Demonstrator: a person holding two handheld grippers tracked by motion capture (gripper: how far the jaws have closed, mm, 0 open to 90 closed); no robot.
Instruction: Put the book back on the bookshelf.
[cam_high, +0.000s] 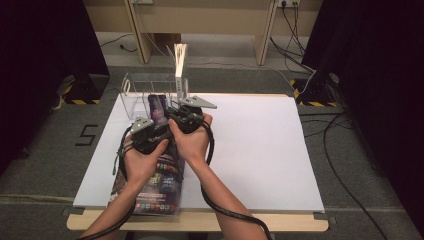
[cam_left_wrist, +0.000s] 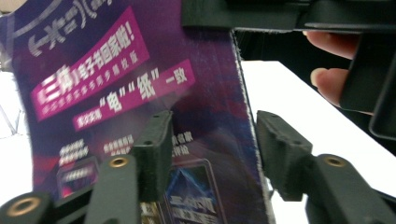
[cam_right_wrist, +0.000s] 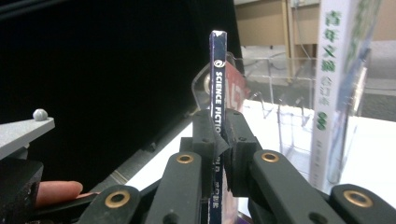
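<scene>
A purple magazine (cam_high: 162, 176) with a glossy cover lies lengthwise on the white table top, its far end lifted. My right gripper (cam_high: 181, 116) is shut on its spine. In the right gripper view the pads (cam_right_wrist: 219, 135) pinch the thin blue spine (cam_right_wrist: 217, 70), which stands upright and reads "SCIENCE FICTION". My left gripper (cam_high: 150, 131) is beside it on the left. In the left gripper view its jaws (cam_left_wrist: 212, 142) stand apart astride the cover's edge, and the purple cover (cam_left_wrist: 121, 84) lies against the left pad with a gap to the right one.
A clear acrylic book rack (cam_high: 145, 85) stands at the table's far left, also seen behind the spine (cam_right_wrist: 280, 79). A white book (cam_high: 180, 62) stands upright in it, close on the right (cam_right_wrist: 331, 93). The white table top (cam_high: 260, 150) stretches to the right.
</scene>
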